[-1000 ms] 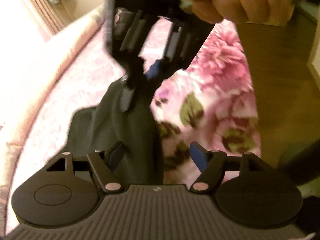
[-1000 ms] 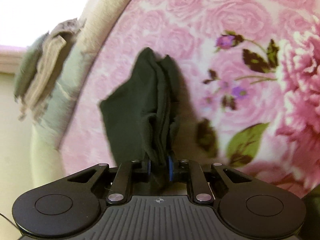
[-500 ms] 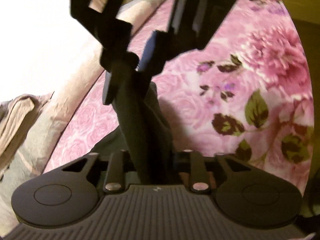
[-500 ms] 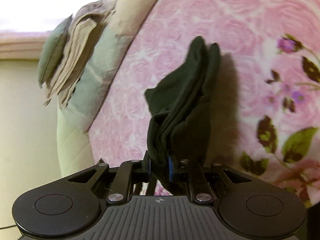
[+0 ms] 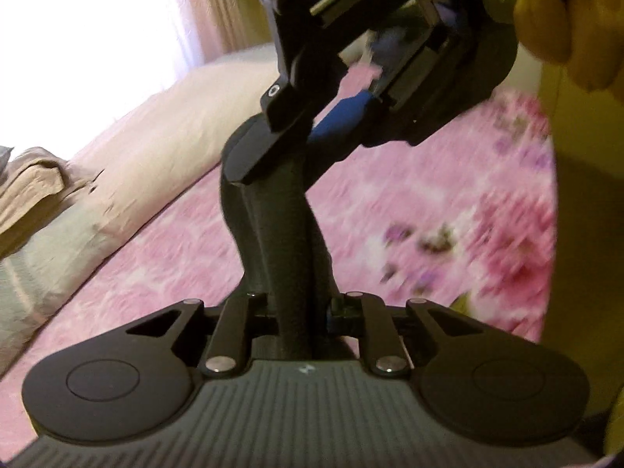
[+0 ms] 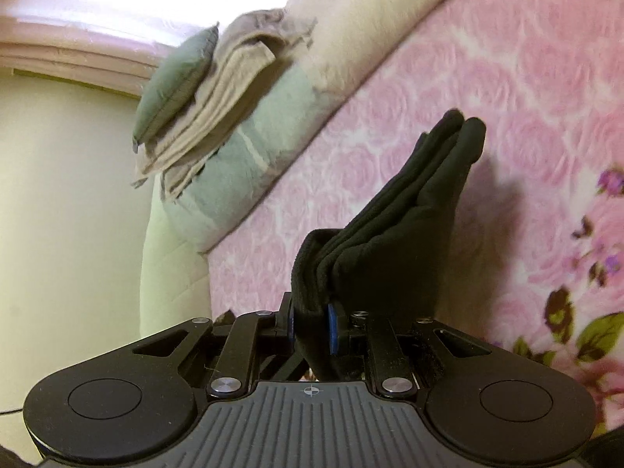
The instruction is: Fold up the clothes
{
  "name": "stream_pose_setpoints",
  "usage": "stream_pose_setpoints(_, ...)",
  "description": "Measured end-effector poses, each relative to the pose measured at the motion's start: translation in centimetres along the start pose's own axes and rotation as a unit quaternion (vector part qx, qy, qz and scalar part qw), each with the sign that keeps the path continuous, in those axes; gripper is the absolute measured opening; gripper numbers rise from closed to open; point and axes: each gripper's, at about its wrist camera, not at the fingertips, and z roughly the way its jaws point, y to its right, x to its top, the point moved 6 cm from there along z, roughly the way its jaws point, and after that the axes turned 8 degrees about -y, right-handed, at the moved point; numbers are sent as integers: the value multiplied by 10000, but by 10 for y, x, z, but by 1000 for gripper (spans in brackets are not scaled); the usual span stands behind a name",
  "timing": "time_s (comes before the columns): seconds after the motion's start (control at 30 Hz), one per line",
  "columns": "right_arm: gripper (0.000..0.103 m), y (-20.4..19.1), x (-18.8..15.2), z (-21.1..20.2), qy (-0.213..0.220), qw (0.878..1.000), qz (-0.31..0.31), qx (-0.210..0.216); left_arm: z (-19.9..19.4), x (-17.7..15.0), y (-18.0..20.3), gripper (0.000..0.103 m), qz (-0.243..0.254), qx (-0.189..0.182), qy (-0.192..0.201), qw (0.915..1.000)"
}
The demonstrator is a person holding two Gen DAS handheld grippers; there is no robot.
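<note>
A black garment point(image 5: 280, 226) hangs stretched between my two grippers above the pink floral bedspread point(image 5: 409, 202). My left gripper point(image 5: 302, 318) is shut on its near end. My right gripper point(image 5: 312, 128) shows in the left wrist view above, shut on the far end, with a person's hand on its handle. In the right wrist view my right gripper point(image 6: 312, 323) is shut on a bunched fold of the black garment point(image 6: 409, 226), whose free end sticks up over the bedspread point(image 6: 526, 78).
A stack of folded beige and green cloth point(image 6: 202, 93) lies on a pale quilt point(image 6: 265, 148) along the bed's edge. It also shows in the left wrist view point(image 5: 31, 191). A bright window and a pink curtain point(image 5: 226, 4) stand behind.
My left gripper, open a second ago, has shut on the garment. Both grippers have lifted it off the bedspread, and it now hangs taut between them.
</note>
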Motion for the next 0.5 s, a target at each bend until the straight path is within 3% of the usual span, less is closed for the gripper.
stream_pose_setpoints(0.13,14,-55,-12,-6,182,9994,-244,-170,-49,-1,-38,14,-585,-598,424,9956)
stream_pose_setpoints(0.2,14,-85,-23,10,174,9990,-388,-166,-66,-20,-72,14,-1095,-816,409,9898)
stream_pose_setpoints(0.27,14,-107,-35,52,-5,9980,-616,-168,-70,-53,-108,14,-1675,-938,185,9812)
stream_pose_setpoints(0.37,15,-123,-61,132,-330,9958,-833,-194,-54,-123,-159,14,-2534,-1022,-387,9612)
stream_pose_setpoints(0.43,18,-115,-80,202,-591,9943,-838,-292,-30,-179,-189,13,-3096,-1018,-852,9416)
stream_pose_setpoints(0.47,28,-108,-88,234,-725,9928,-881,-367,-15,-209,-202,13,-3388,-993,-1069,9295)
stream_pose_setpoints(0.5,44,-102,-96,259,-773,9914,-969,-421,-2,-235,-214,13,-3658,-958,-1228,9175)
